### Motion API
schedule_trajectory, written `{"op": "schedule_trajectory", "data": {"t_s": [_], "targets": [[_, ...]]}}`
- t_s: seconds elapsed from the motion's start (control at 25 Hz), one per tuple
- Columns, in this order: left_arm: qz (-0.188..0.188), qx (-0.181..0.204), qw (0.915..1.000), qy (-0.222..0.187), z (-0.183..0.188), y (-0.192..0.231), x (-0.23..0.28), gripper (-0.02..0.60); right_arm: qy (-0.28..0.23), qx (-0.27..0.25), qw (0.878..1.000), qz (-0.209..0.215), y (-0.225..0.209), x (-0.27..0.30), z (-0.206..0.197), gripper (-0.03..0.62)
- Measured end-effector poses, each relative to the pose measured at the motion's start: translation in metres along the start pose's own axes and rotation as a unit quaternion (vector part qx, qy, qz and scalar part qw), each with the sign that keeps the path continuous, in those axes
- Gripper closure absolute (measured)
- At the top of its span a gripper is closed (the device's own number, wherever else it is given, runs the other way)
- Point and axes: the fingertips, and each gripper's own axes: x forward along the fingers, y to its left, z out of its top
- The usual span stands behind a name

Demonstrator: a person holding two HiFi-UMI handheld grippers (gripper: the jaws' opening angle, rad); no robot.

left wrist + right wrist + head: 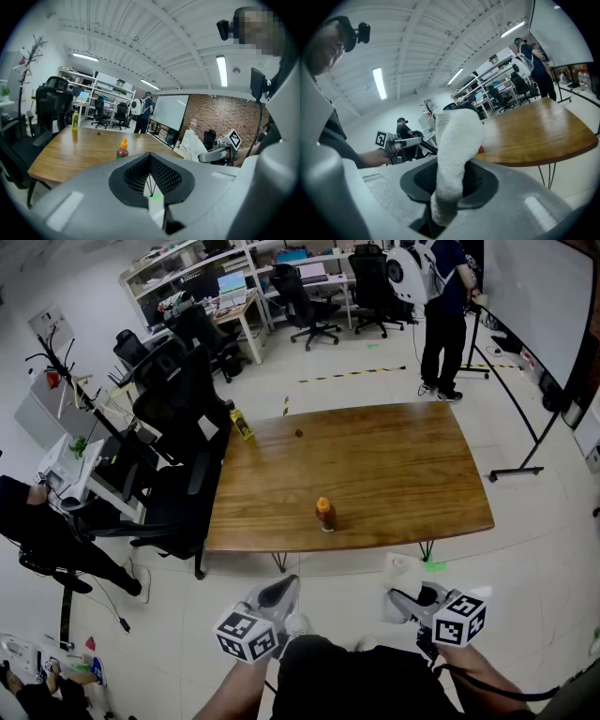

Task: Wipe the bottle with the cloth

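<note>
A small red bottle [325,515] with an orange cap stands upright near the front edge of the wooden table [394,465]; the left gripper view shows the bottle [122,150] just past the jaws. My left gripper [278,594] hangs short of the table's front edge, shut with nothing between its jaws. My right gripper [410,601] is level with it to the right, shut on a white cloth [401,579]. In the right gripper view the cloth [454,154] stands up out of the jaws and hides most of the bottle.
A yellow bottle [242,424] lies at the table's far left corner, and a small dark object [298,433] sits near the far edge. Black office chairs [178,409] crowd the left side. A person [442,310] stands beyond the table by a whiteboard [534,296].
</note>
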Motion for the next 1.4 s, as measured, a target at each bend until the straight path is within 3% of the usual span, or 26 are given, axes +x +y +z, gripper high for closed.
{"op": "schedule_trajectory", "data": {"t_s": [0.32, 0.52, 0.72, 0.96, 1.08, 1.2, 1.28, 1.4], "targets": [[-0.067, 0.070, 0.9950, -0.022, 0.032, 0.028, 0.063, 0.565, -0.016, -0.003, 0.999, -0.047, -0.040, 0.013, 0.009, 0.519], [-0.143, 0.133, 0.9808, -0.007, 0.053, 0.055, 0.105, 0.533, -0.051, 0.020, 0.994, -0.099, -0.048, 0.043, 0.023, 0.519], [-0.238, 0.177, 0.9547, 0.029, 0.062, 0.084, 0.146, 0.491, -0.091, 0.029, 0.985, -0.143, -0.041, 0.088, 0.045, 0.519], [-0.334, 0.209, 0.9171, 0.062, 0.055, 0.102, 0.178, 0.445, -0.090, -0.019, 0.978, -0.185, -0.029, 0.143, 0.052, 0.519], [-0.381, 0.227, 0.8923, 0.083, 0.043, 0.102, 0.190, 0.433, -0.104, -0.014, 0.973, -0.205, -0.031, 0.157, 0.046, 0.519], [-0.421, 0.254, 0.8661, 0.092, 0.036, 0.105, 0.200, 0.426, -0.127, 0.023, 0.963, -0.237, -0.039, 0.166, 0.035, 0.519], [-0.436, 0.261, 0.8568, 0.089, 0.033, 0.105, 0.205, 0.426, -0.144, 0.045, 0.955, -0.256, -0.045, 0.171, 0.026, 0.519], [-0.450, 0.263, 0.8492, 0.083, 0.025, 0.099, 0.208, 0.429, -0.172, 0.059, 0.948, -0.261, -0.049, 0.180, 0.017, 0.519]]}}
